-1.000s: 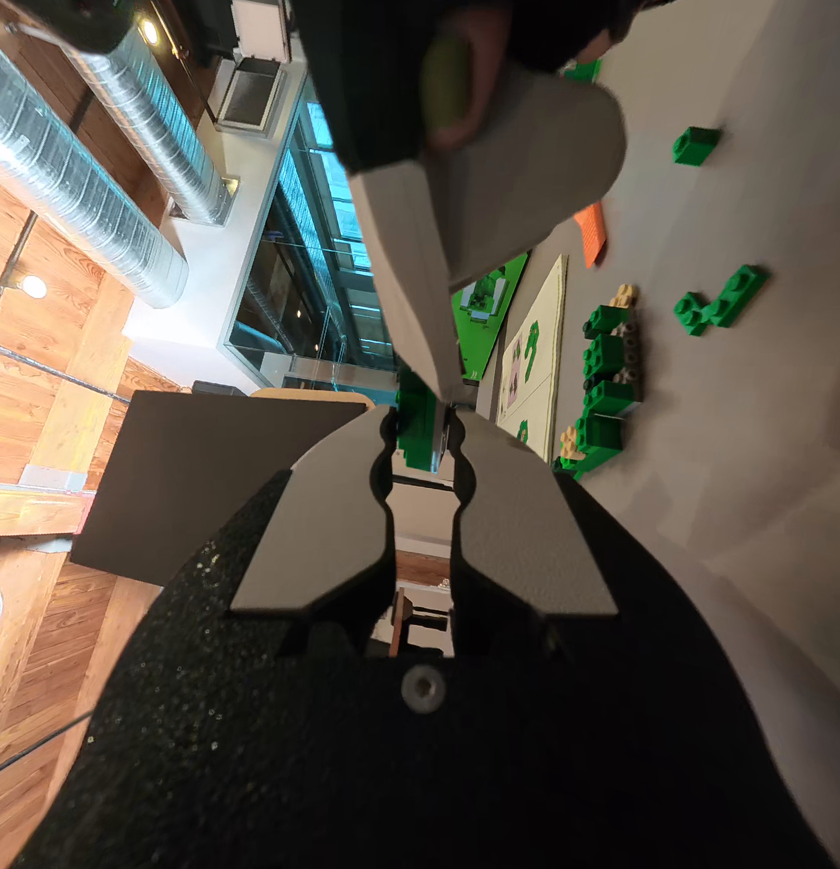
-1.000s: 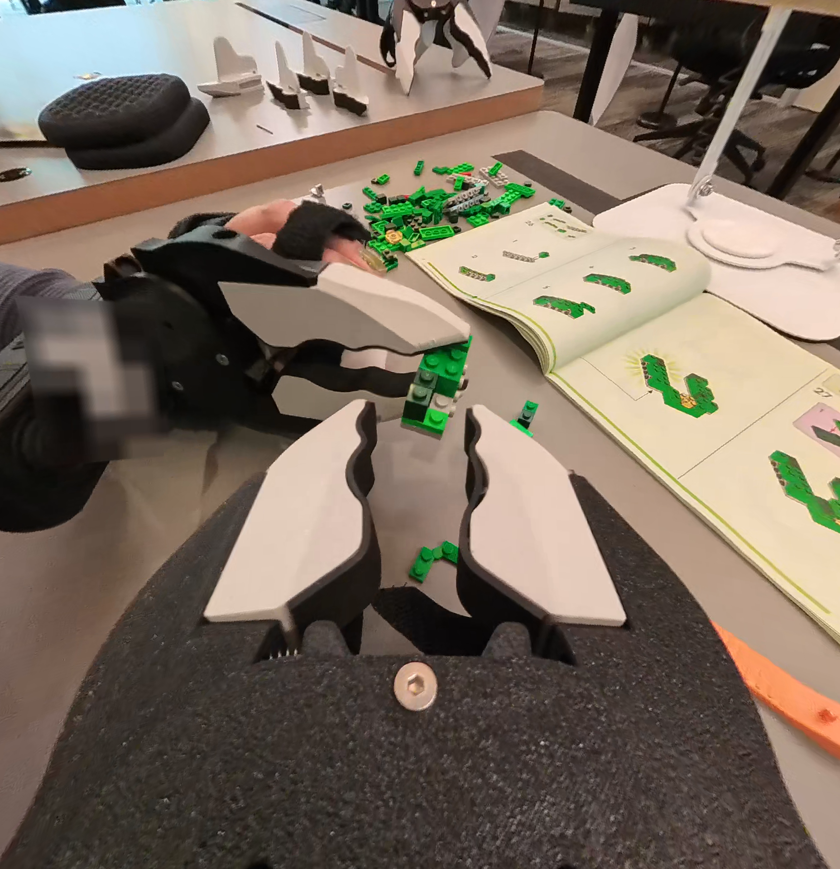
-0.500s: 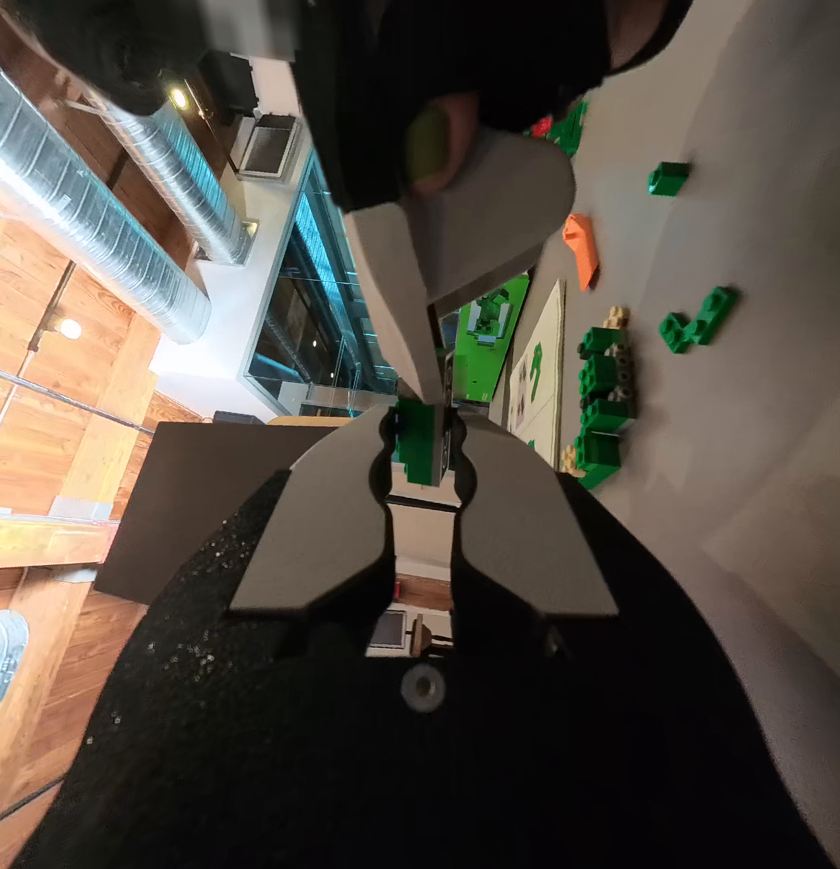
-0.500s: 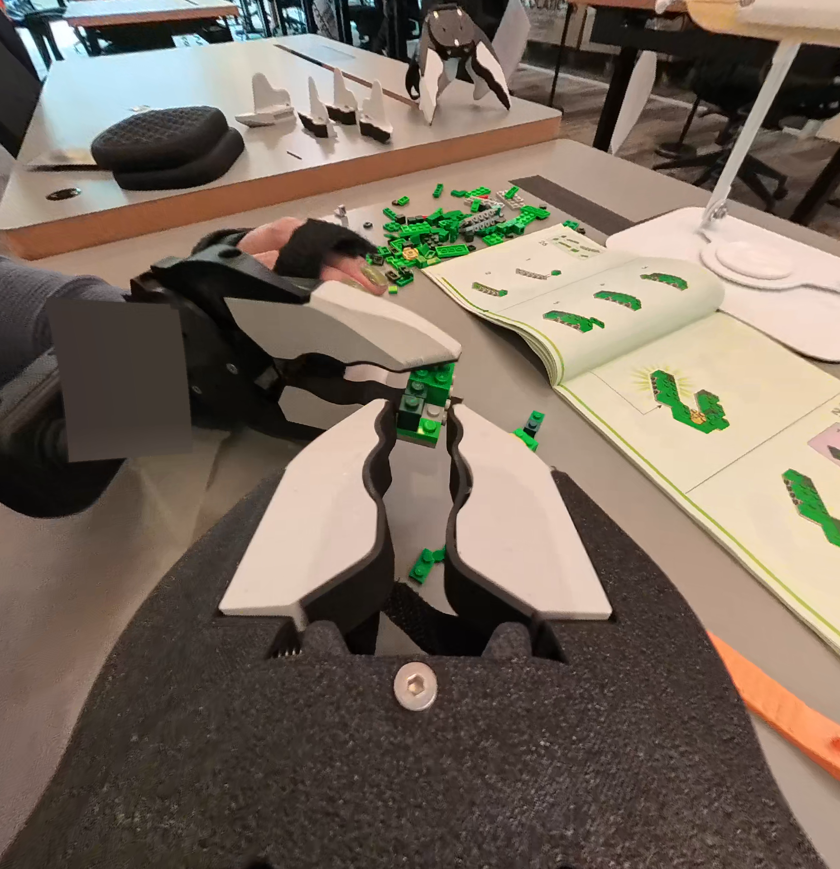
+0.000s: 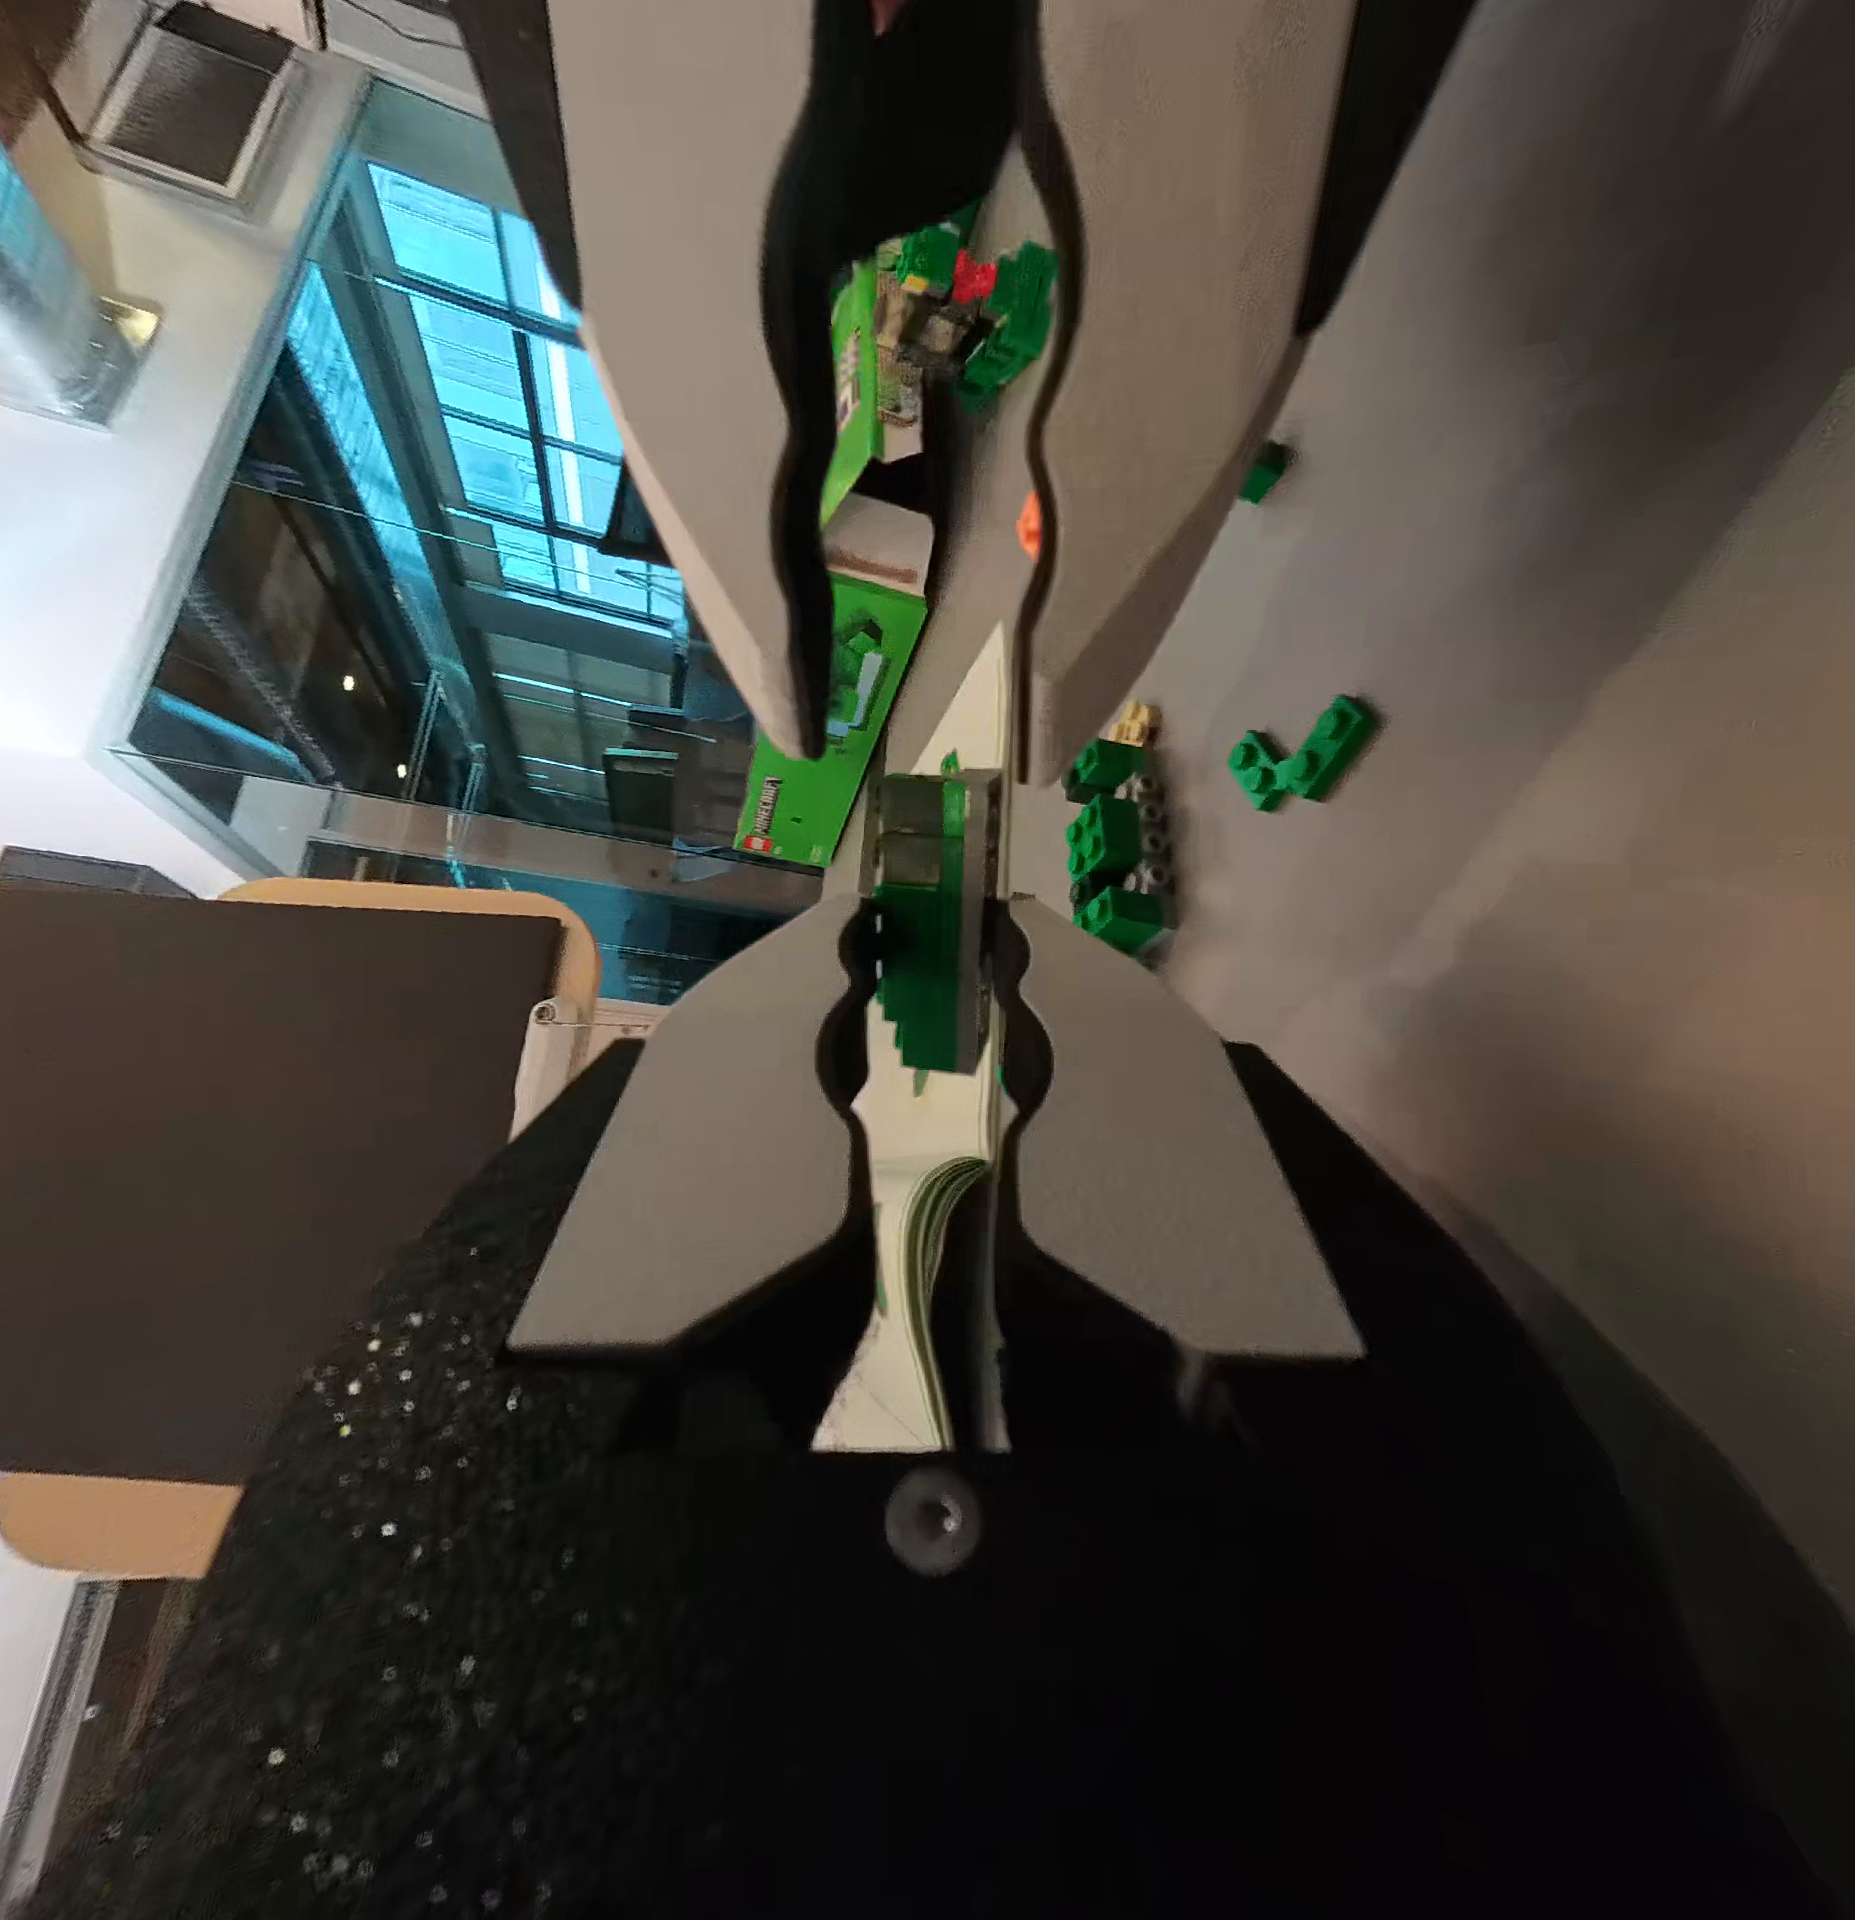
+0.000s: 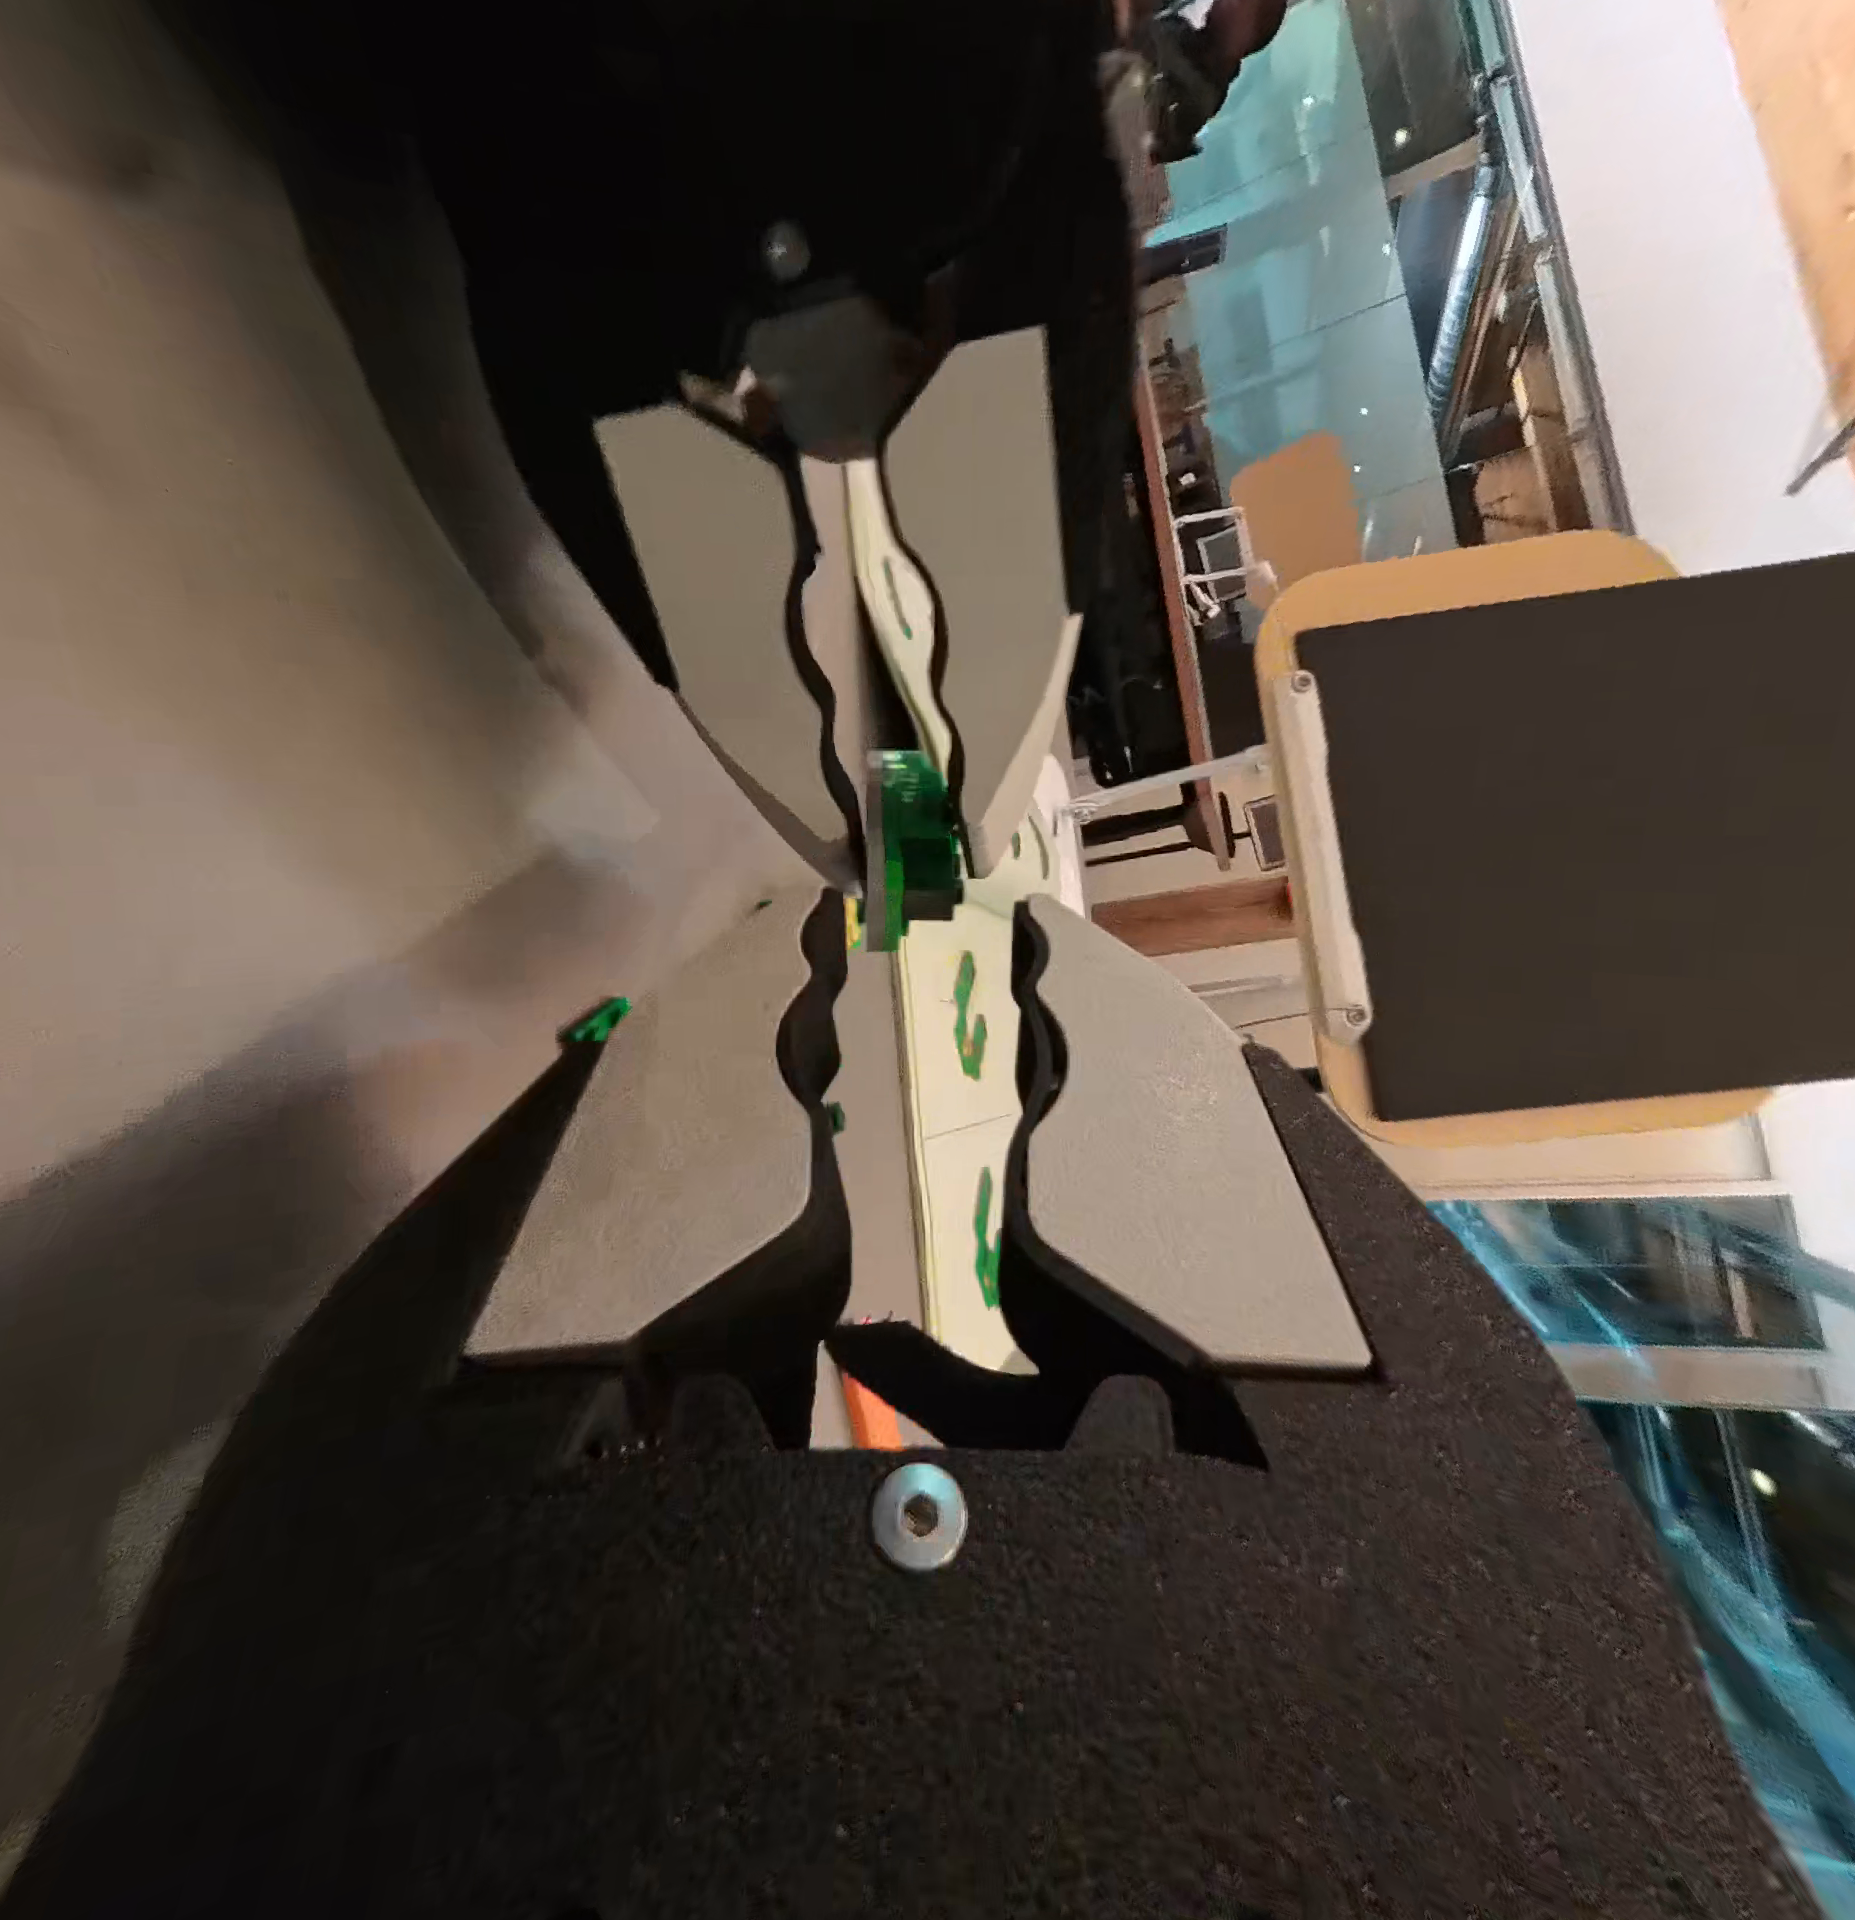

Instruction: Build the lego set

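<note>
left gripper [image 5: 933,914]: pinching small green and grey lego block piece [image 5: 928,935] between its tips | right gripper [image 6: 918,914]: fingers spread apart, tips just beside the piece, facing the left gripper | green loose bricks [image 5: 1302,753] on grey table [image 5: 1577,831]

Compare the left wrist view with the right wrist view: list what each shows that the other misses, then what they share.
Only the left wrist view shows the stacked green build lying on the table, an L-shaped green piece, the green set box and a loose brick pile.

Only the right wrist view shows the open manual pages with printed green steps and an orange strip.

Both show the small green assembly clamped by the left tool, with the right tool open, tip to tip.
</note>
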Available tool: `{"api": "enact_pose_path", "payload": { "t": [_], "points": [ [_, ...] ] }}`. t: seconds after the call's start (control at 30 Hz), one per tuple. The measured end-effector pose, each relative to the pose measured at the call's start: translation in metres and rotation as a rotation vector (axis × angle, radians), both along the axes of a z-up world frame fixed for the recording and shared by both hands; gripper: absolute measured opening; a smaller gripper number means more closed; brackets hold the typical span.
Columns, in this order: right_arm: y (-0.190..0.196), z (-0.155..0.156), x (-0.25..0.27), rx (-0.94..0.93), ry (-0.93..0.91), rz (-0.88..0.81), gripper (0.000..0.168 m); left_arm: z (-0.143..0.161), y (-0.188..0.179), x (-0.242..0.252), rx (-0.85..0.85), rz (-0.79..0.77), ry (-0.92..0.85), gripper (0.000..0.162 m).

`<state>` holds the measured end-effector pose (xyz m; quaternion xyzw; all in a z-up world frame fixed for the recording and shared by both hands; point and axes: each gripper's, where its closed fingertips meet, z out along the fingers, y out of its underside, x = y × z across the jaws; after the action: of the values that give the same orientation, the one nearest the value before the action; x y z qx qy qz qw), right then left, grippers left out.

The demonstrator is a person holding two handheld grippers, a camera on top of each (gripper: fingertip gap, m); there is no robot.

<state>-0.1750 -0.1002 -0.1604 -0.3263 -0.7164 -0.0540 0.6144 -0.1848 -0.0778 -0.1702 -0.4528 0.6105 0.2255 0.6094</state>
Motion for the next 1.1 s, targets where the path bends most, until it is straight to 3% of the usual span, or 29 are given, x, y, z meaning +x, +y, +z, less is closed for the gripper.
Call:
{"api": "enact_pose_path", "payload": {
  "t": [0.23, 0.57, 0.87, 1.1],
  "points": [
    [-0.002, -0.006, -0.002, 0.039, -0.022, 0.014, 0.018, -0.003, -0.004, 0.004, -0.025, -0.03, 0.001, 0.02],
    [-0.003, 0.0, -0.003, -0.103, 0.032, 0.004, 0.018, 0.005, -0.007, 0.002, 0.01, -0.041, -0.025, 0.02],
    [0.001, -0.003, -0.003, -0.094, 0.015, -0.02, 0.017, -0.001, -0.002, 0.003, -0.011, -0.04, -0.036, 0.021],
    [0.01, -0.001, 0.0, -0.136, 0.043, -0.068, 0.017, 0.01, -0.002, 0.003, 0.123, -0.01, -0.018, 0.034]
  ]
}}
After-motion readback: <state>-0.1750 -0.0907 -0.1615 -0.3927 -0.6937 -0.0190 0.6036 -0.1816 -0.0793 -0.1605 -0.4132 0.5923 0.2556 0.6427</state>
